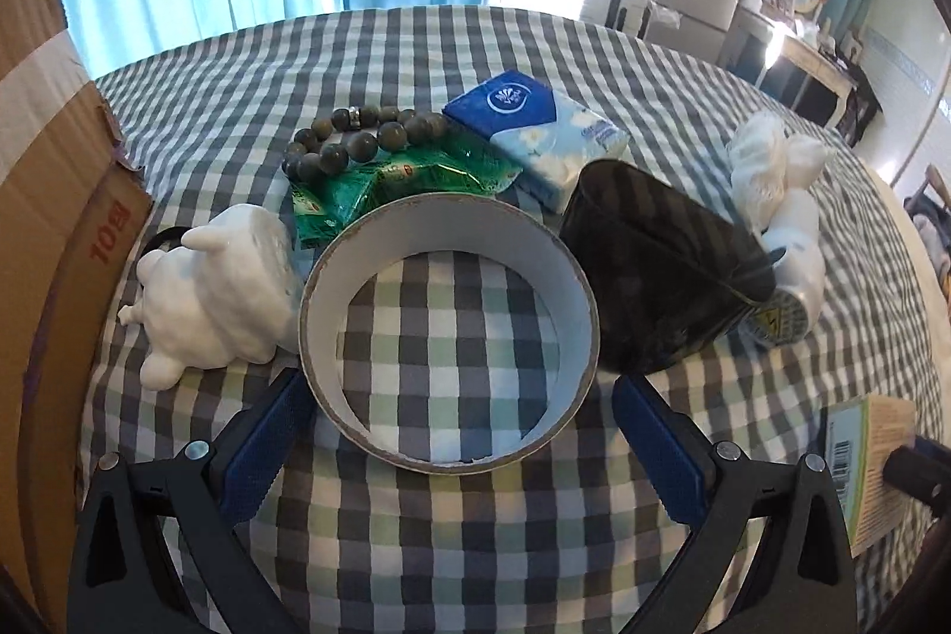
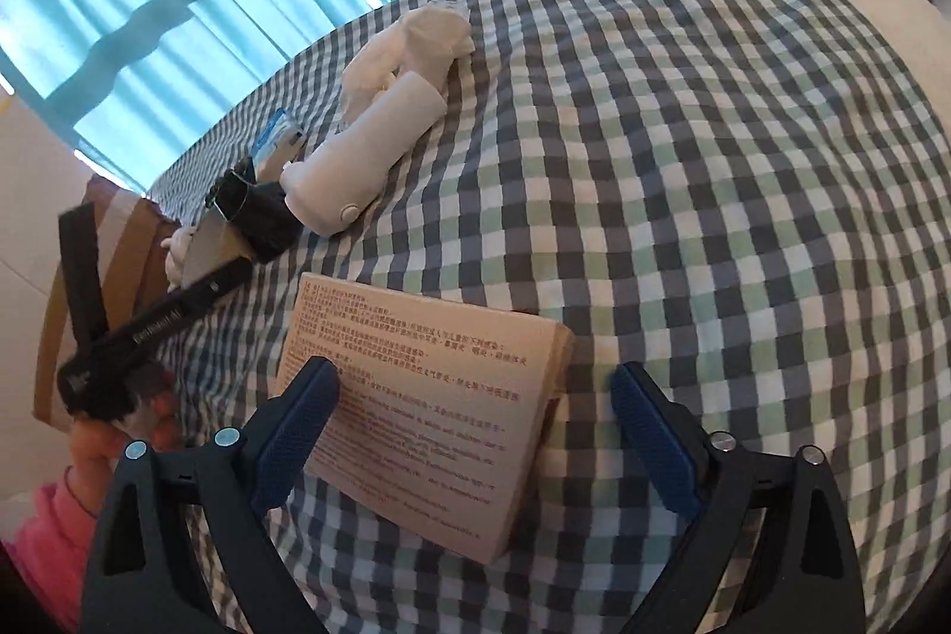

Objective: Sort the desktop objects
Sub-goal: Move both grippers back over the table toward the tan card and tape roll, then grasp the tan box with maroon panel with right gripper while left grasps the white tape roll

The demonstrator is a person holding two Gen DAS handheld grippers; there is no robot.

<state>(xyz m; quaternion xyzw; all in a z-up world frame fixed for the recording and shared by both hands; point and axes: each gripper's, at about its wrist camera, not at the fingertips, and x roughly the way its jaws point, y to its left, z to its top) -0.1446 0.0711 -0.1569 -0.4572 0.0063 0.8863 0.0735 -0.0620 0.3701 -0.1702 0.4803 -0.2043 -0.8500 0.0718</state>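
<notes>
In the left wrist view a tape roll (image 1: 333, 337) lies flat on the checked cloth, between the open blue fingers of my left gripper (image 1: 452, 396); whether the pads touch it is unclear. Around it lie a white figurine (image 1: 214, 289), a green packet (image 1: 392, 182), a bead bracelet (image 1: 356, 138), a blue tissue pack (image 1: 535, 129), a black case (image 1: 660, 271) and a white bottle (image 1: 790, 277). In the right wrist view my right gripper (image 2: 475, 390) stands open around a beige printed box (image 2: 428, 414), which lies flat between the pads.
A cardboard box (image 1: 47, 218) stands at the table's left edge. Crumpled white tissue (image 2: 416, 46) lies beyond the white bottle (image 2: 368, 158). The left gripper (image 2: 154, 319) and a hand in a pink sleeve (image 2: 53, 533) show at left. Bare checked cloth (image 2: 713, 158) spreads to the right.
</notes>
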